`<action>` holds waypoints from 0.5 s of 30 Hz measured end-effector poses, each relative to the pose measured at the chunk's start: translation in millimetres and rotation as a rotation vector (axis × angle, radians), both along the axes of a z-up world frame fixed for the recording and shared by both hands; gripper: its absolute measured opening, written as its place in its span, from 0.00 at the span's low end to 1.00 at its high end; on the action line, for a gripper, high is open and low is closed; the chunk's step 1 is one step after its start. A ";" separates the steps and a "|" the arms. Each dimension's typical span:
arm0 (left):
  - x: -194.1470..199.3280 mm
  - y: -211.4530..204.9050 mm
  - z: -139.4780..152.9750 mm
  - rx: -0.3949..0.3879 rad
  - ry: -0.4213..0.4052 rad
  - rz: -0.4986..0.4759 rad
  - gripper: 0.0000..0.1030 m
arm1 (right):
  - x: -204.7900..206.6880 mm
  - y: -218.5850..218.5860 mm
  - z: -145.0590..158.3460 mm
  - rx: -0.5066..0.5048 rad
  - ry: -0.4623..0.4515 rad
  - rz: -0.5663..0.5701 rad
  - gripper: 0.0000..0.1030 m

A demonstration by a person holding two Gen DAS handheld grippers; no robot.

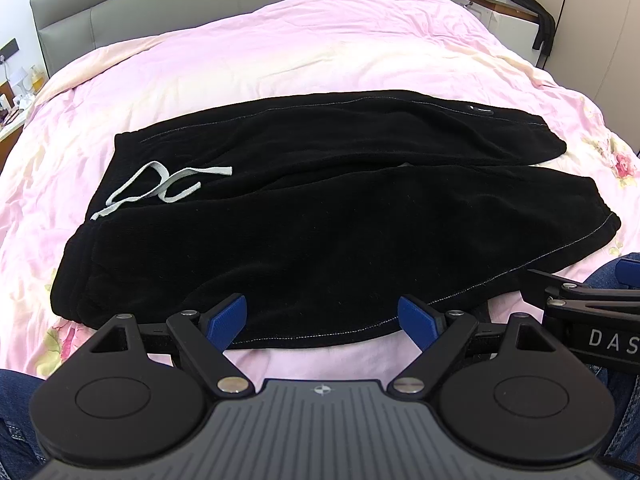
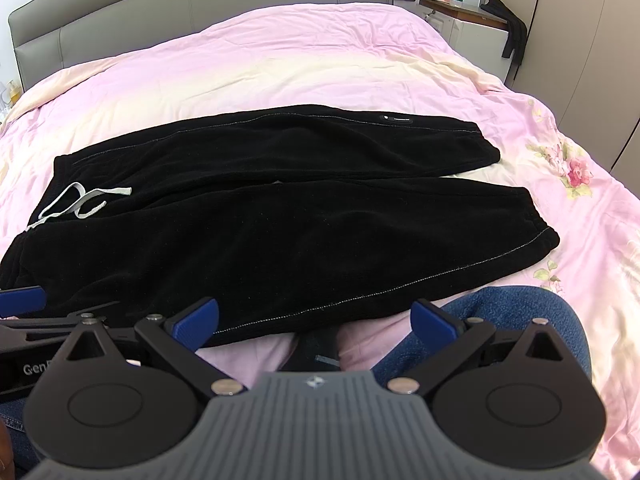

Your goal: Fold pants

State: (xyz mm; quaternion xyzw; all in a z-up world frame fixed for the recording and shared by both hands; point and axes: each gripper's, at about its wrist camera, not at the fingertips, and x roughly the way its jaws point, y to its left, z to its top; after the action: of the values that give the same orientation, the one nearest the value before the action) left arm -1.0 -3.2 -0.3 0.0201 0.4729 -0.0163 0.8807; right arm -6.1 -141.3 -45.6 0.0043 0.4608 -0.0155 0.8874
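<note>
A bed (image 1: 280, 60) with a pink flowered cover is taking up most of both views, and black pants (image 1: 320, 208) are lying spread flat across it, waistband to the left with its white drawstring (image 1: 160, 184) looped on top and both legs running to the right. The left gripper (image 1: 322, 316) and the right gripper (image 2: 316, 318) are hovering over the near edge of the pants, jaws standing wide with nothing gripped.
</note>
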 end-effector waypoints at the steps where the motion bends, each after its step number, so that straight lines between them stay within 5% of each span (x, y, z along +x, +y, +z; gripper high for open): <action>1: -0.1 -0.4 0.1 0.000 0.000 0.000 0.97 | -0.4 -0.2 -0.4 0.001 -0.001 -0.001 0.95; 15: 0.4 -0.8 -0.9 0.001 0.002 0.000 0.97 | -0.4 -1.1 -2.4 0.003 -0.001 0.003 0.95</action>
State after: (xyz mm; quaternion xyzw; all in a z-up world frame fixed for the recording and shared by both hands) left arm -0.6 -4.0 -1.2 0.0205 0.4736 -0.0163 0.8803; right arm -6.5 -142.4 -48.1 0.0052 0.4603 -0.0136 0.8876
